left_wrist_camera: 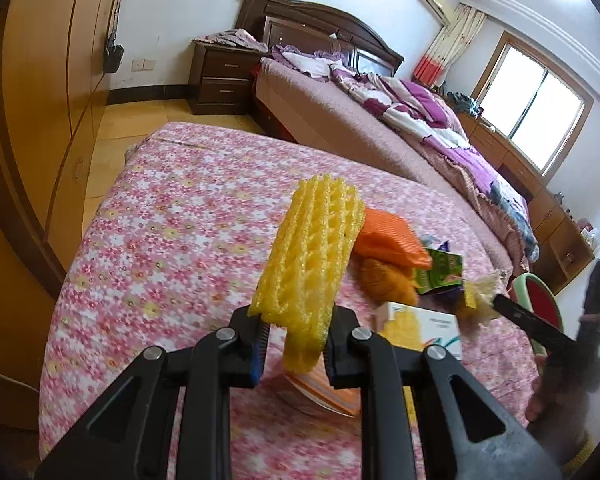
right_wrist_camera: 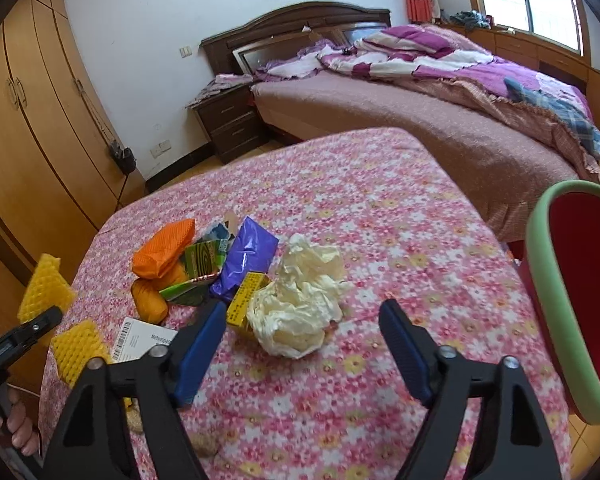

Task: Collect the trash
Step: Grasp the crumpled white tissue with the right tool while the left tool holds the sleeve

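My left gripper (left_wrist_camera: 294,340) is shut on a yellow foam net sleeve (left_wrist_camera: 312,256) and holds it above the floral tablecloth (left_wrist_camera: 172,216). The sleeve also shows at the left of the right wrist view (right_wrist_camera: 44,288). My right gripper (right_wrist_camera: 304,320) is open, just short of a crumpled white tissue (right_wrist_camera: 300,308). Beside the tissue lie a yellow box (right_wrist_camera: 246,300), a purple wrapper (right_wrist_camera: 246,260), a green packet (right_wrist_camera: 202,260), an orange pouch (right_wrist_camera: 164,250) and an orange net ball (right_wrist_camera: 150,300). A red bin with a green rim (right_wrist_camera: 576,292) stands at the table's right.
A second yellow foam piece (right_wrist_camera: 78,346) and a white box with a barcode (right_wrist_camera: 138,340) lie near the table's left front. A striped bowl (left_wrist_camera: 324,396) sits under my left gripper. A bed (right_wrist_camera: 440,128), a nightstand (right_wrist_camera: 228,124) and wardrobes (right_wrist_camera: 32,120) stand behind.
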The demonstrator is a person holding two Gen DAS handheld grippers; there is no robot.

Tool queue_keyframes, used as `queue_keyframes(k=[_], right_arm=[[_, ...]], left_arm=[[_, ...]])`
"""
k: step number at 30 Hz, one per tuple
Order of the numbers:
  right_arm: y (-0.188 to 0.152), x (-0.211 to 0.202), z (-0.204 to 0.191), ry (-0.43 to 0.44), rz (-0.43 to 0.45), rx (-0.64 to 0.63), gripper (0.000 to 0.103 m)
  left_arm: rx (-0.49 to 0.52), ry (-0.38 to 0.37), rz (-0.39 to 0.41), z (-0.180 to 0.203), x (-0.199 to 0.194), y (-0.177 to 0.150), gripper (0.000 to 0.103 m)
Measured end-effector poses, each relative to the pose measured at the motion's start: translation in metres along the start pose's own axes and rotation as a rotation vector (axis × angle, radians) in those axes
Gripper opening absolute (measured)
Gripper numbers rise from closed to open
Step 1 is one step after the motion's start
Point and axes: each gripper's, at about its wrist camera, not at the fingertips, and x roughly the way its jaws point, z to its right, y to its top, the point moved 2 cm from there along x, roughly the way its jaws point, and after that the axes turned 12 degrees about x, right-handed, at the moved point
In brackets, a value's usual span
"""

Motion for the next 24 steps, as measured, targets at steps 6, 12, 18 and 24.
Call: queue_keyframes(k=[6, 12, 18, 24], right_arm=[[-0.004, 0.019, 0.01, 0.054, -0.07, 0.051, 0.036], [-0.006, 0.003, 0.011, 0.094, -0.038, 0.044, 0.018], [-0.01, -0.037, 0.026, 0.129, 0.023, 0.093, 0.017], [-0.018, -0.083, 0.047, 0.137, 0.082, 0.14, 0.017]], left_arm=[[0.011, -0.007, 0.03, 0.019, -0.016, 0.001, 0.022], [0.015, -0.038, 0.051, 0.041, -0.027, 0.003, 0.022], [0.029, -0.077, 0.042, 0.063, -0.033, -0.002, 0.022], [0.062, -0.124, 0.027, 0.092, -0.039, -0.01, 0.022]])
